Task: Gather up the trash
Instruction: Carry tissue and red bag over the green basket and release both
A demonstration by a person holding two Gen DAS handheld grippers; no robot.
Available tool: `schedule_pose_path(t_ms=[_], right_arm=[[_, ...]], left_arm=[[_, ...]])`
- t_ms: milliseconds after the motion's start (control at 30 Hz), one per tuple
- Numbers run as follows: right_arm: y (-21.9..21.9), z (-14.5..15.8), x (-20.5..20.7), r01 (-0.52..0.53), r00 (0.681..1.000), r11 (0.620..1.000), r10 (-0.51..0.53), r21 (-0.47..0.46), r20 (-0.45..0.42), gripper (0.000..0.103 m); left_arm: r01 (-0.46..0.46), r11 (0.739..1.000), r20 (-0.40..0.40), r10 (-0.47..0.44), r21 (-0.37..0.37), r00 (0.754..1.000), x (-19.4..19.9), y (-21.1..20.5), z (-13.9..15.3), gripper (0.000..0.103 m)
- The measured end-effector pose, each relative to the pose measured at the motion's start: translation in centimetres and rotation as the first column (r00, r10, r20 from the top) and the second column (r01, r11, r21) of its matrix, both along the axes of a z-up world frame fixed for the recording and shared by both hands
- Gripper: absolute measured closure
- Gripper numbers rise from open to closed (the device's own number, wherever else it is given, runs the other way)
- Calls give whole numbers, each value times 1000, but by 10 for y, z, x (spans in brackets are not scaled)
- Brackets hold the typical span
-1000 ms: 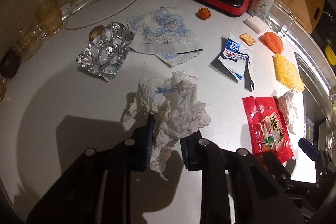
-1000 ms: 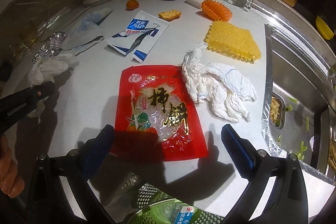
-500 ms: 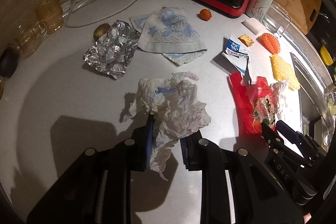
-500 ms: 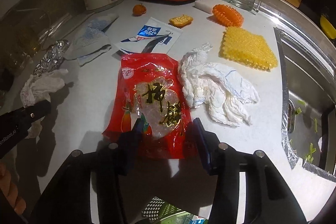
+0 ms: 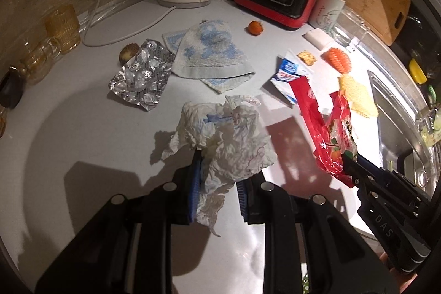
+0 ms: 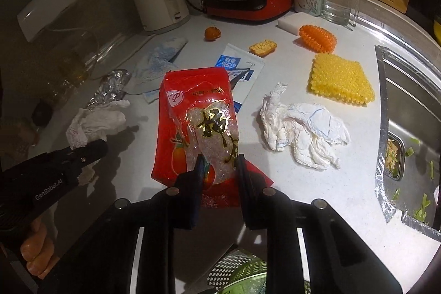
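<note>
Red plastic fills the middle of the right wrist view: our right gripper (image 6: 219,164) is clamped on the near end of a red snack bag (image 6: 197,126), its fingers pressed close on the crinkled film, and the bag is raised off the grey worktop (image 6: 317,197) and standing up from the fingers. We read large dark Chinese characters on its clear window, a small oval "FP" mark near the far left corner and printed orange fruit near the fingers.

Our left gripper (image 5: 217,178) is closed on a crumpled white tissue (image 5: 228,134), which bulges out beyond the blue pads (image 5: 194,183). From the right wrist we see "GenRobot.AI" on the left gripper's body; from the left wrist, "DAS" on the right one.

More trash lies on the worktop: a second white tissue wad (image 6: 300,134) just right of the bag, a blue-and-white sachet (image 6: 239,68) behind it with digits we cannot read surely, and a crushed foil blister sheet (image 5: 140,76) at the far left. A green perforated basket (image 6: 242,274) shows at the near edge under the right gripper.
</note>
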State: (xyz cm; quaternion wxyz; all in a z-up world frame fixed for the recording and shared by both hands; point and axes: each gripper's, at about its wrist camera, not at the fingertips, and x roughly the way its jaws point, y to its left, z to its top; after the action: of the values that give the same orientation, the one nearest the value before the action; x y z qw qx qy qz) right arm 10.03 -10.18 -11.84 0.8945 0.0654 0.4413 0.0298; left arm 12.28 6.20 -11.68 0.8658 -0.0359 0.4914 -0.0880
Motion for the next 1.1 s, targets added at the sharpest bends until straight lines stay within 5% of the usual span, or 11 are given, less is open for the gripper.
schedule_pose_path(t_ms=[467, 933, 1100], right_arm=[[-64, 31, -130, 2, 998, 996, 3, -87, 56, 79], [-123, -14, -241, -17, 998, 997, 13, -80, -56, 78], [-132, -30, -255, -36, 996, 997, 29, -75, -90, 78]], left_arm=[[181, 982, -21, -182, -47, 983, -137, -83, 17, 80], [254, 965, -225, -262, -65, 938, -254, -167, -73, 78], [252, 967, -288, -254, -46, 923, -268, -176, -102, 64]])
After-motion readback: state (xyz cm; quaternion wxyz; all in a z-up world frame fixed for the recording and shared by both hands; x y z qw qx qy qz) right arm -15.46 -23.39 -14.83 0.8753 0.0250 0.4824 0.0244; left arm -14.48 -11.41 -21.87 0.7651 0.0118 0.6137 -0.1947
